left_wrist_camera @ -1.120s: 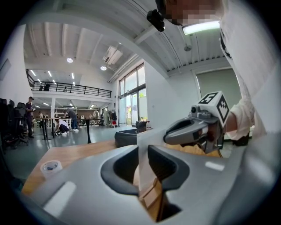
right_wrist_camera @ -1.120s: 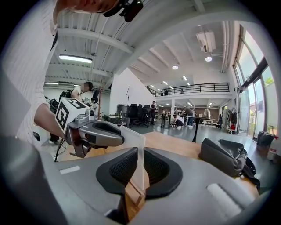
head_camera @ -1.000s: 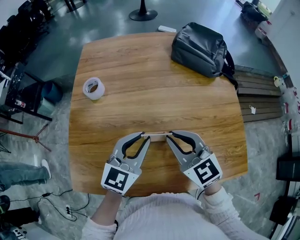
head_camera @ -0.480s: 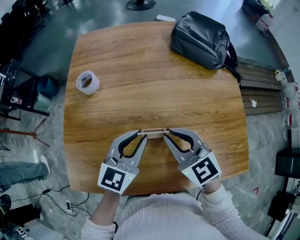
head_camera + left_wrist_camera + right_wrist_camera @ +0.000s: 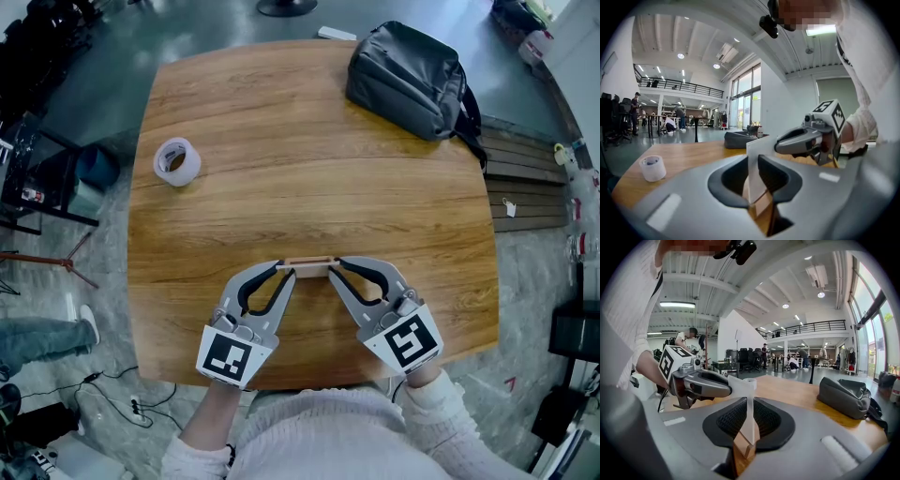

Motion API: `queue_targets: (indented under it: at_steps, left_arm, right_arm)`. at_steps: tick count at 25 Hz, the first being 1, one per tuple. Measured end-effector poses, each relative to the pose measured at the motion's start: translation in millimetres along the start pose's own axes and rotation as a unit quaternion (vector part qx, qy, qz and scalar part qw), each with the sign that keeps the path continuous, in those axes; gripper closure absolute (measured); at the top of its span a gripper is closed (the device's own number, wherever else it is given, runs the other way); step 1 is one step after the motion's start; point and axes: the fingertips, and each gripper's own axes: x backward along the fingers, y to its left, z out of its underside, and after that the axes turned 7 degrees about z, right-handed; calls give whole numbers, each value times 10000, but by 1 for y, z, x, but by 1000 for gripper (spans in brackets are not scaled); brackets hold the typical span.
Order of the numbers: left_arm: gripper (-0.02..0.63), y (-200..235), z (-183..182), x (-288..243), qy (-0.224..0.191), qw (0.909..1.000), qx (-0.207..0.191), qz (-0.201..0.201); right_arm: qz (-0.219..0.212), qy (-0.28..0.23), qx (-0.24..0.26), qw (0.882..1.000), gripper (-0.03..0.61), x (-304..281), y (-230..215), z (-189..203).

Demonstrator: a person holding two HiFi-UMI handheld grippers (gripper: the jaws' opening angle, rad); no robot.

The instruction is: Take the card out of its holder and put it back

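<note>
While the wooden bench (image 5: pixel 281 141) carries a grey backpack (image 5: pixel 408 80) at 1 o'clock, the left claw (image 5: pixel 286 271) and right claw (image 5: pixel 335 266), at 6 o'clock, each clench an end of the white card (image 5: pixel 759 145) standing in its wooden holder (image 5: pixel 308 268); a tape roll (image 5: pixel 176 161) lies at 10 o'clock.

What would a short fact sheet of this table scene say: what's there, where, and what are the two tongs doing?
Surface: wooden table
Item: white card, upright, between both tongs
Base: wooden holder at the card's lower edge
Left hand: left tongs closed on the card's left end
Right hand: right tongs closed on the card's right end
Elsewhere: tape roll at the table's left side; grey bag at the far right corner
</note>
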Motion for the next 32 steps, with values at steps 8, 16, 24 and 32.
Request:
queue_targets:
  at_steps: [8, 16, 24, 32]
  left_arm:
    - [543, -1, 1, -1, -13, 9999, -141, 51]
    - [543, -7, 4, 5, -3, 9997, -234, 75]
    - [543, -10, 7, 8, 54, 9992, -351, 158]
    - [548, -12, 6, 6, 151, 9968, -750, 217]
  right_arm:
    - [-51, -71, -12, 10000, 540, 0, 0, 1]
    - [-175, 53, 253, 9995, 540, 6, 9, 5]
    - [-189, 53, 226, 9996, 538, 8, 12, 6]
    - [-139, 59, 280, 9995, 537, 6, 9, 9]
